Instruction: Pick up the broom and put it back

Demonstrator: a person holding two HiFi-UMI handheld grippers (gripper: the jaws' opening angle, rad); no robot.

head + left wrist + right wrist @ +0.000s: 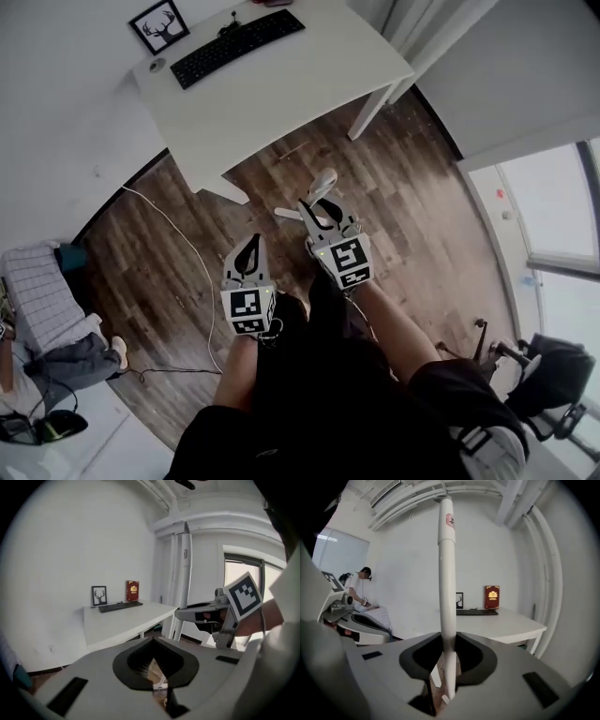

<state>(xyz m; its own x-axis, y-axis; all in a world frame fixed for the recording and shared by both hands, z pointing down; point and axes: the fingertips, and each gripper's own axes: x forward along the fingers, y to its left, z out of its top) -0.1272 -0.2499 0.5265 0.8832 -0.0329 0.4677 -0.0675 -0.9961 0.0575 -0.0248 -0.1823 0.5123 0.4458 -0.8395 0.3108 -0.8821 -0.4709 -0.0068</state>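
Broom handle [446, 597] stands upright, clamped in the right gripper [448, 640]; the left gripper [153, 641] seems closed, empty.

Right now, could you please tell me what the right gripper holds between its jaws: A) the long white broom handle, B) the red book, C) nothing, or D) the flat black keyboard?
A: in the right gripper view, the right gripper has its jaws closed on the upright long white broom handle.

Bare floor [422, 206] lies open at right. The desk [281, 94] stands ahead. A cable [199, 265] crosses at left.
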